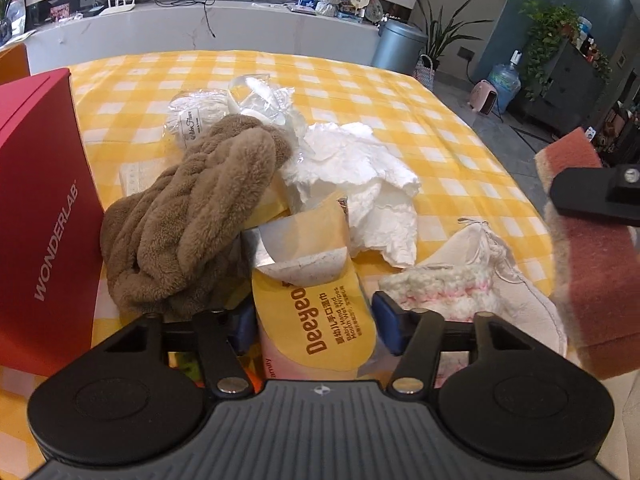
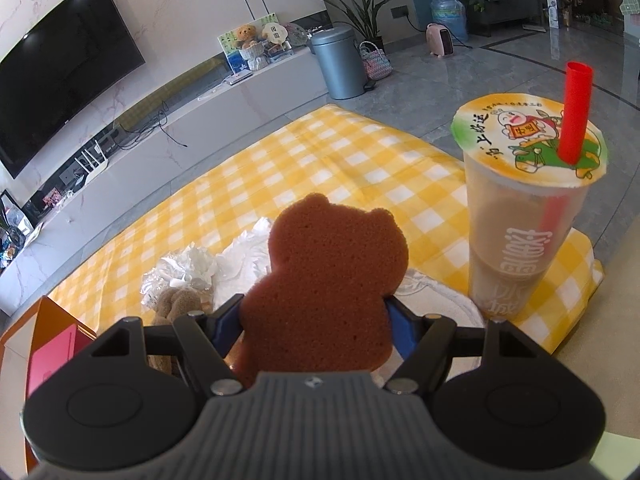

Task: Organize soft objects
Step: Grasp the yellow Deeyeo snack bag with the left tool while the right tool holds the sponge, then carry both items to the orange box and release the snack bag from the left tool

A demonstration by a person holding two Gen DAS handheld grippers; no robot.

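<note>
The yellow checked table (image 1: 400, 92) carries a heap toward its near edge, beside a red box (image 1: 40, 208). There the left gripper (image 1: 316, 320) straddles the wet-wipes pack (image 1: 316, 328), blue pads beside it, contact unclear. The brown fleece (image 1: 192, 216) overlaps the pack and may drag along. The right gripper (image 2: 316, 316) clamps a bear sponge (image 2: 324, 280); the milk tea cup (image 2: 524, 216) at the right edge could tip.

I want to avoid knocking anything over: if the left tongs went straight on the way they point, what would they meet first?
The left tongs already straddle the yellow wet wipes pack, so they would meet that first. Beyond it lies the crumpled white tissue, though depth is hard to judge.
</note>
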